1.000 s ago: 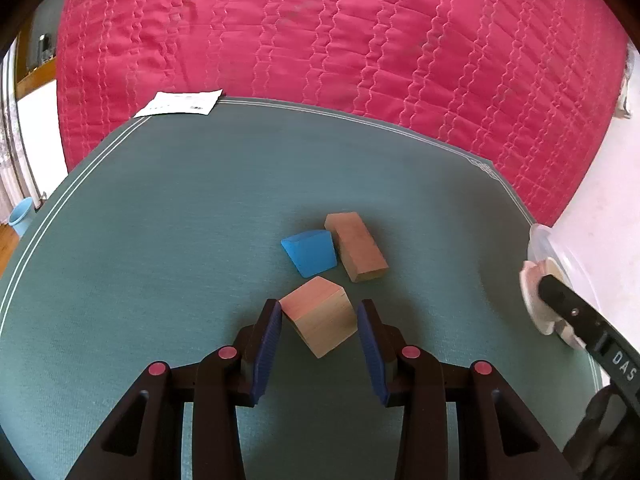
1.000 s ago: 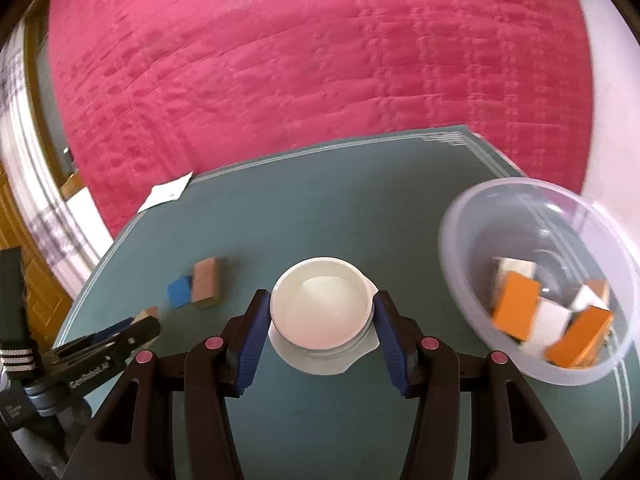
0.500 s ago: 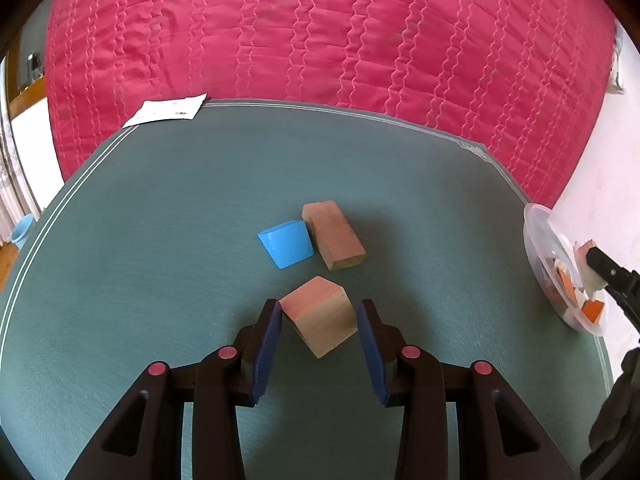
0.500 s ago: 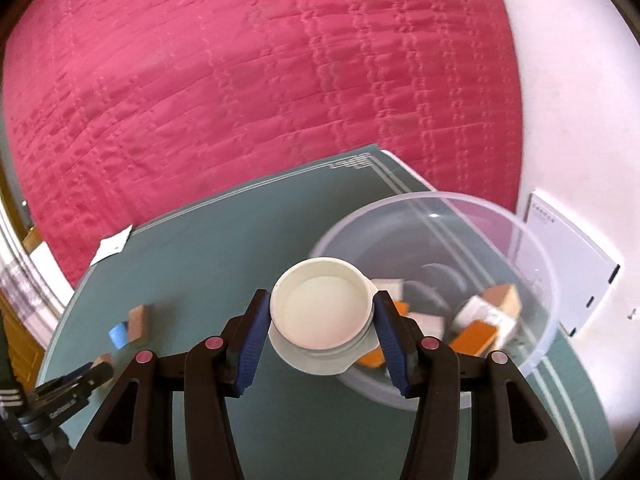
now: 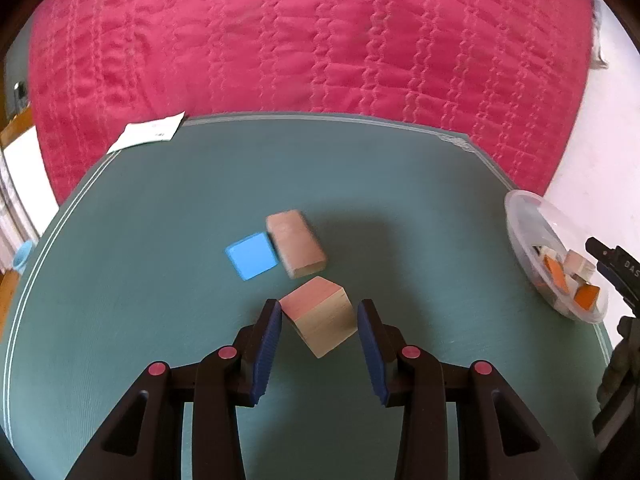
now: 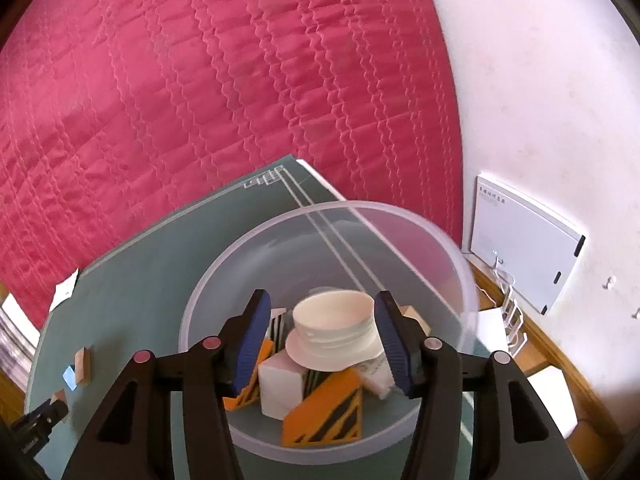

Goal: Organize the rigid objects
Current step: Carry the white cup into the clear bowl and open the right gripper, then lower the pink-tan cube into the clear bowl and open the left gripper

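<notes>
My left gripper (image 5: pixel 320 305) is shut on a wooden cube (image 5: pixel 320 314), held tilted just above the green mat (image 5: pixel 160 320). On the mat beyond it lie a blue block (image 5: pixel 251 255) and a long wooden block (image 5: pixel 296 248), side by side. My right gripper (image 6: pixel 322 298) hangs over a clear plastic bowl (image 6: pixel 344 203) with its jaws opening. A white round cup (image 6: pixel 334 328) sits between the pads, clear of the left one, on the orange-striped and white blocks (image 6: pixel 324 412) in the bowl.
A red quilted cover (image 5: pixel 320 40) lies behind the mat. A paper slip (image 5: pixel 148 134) rests at the mat's far left corner. The bowl (image 5: pixel 532 216) stands at the mat's right edge beside a white wall; a white box (image 6: pixel 524 248) is mounted there.
My right gripper swung right from the mat to over the bowl and released the white cup, which dropped onto the blocks. My left gripper, still gripping the cube, shifted slightly.
</notes>
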Available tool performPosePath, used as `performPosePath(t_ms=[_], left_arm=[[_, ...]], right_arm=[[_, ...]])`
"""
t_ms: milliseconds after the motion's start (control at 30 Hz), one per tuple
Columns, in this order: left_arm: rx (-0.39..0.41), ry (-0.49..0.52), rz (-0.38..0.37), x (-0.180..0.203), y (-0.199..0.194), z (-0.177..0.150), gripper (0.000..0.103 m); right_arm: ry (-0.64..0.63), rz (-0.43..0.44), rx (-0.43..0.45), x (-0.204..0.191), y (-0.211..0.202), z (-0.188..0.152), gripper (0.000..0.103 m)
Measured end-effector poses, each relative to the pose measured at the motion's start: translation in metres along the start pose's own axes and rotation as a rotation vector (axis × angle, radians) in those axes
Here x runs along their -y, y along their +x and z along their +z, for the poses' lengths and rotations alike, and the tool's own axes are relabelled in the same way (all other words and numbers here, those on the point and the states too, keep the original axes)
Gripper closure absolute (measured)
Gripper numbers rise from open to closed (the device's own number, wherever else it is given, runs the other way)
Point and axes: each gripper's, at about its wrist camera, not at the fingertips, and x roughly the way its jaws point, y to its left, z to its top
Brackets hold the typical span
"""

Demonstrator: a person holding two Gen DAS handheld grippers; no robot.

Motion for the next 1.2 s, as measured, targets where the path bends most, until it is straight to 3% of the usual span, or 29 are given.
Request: performPosePath(t_ms=[333,700,1200], left_arm=[[0.031,0.104,-0.045,0.041,0.001,0.013,0.061],[0.024,0.183,-0.122,0.081,0.008,0.025,0.061],[0.043,0.316,-0.285,0.166,0.024,0.045,0.061]], right_arm=[[-0.031,-0.016,0.045,0.009,-0.021,-0.002,0.046],[-0.058,-0.097,-0.022,0.015,-0.006,-0.01,0.045],[-0.024,-0.055,0.062,0.015,-0.023,-0.008,0.045]])
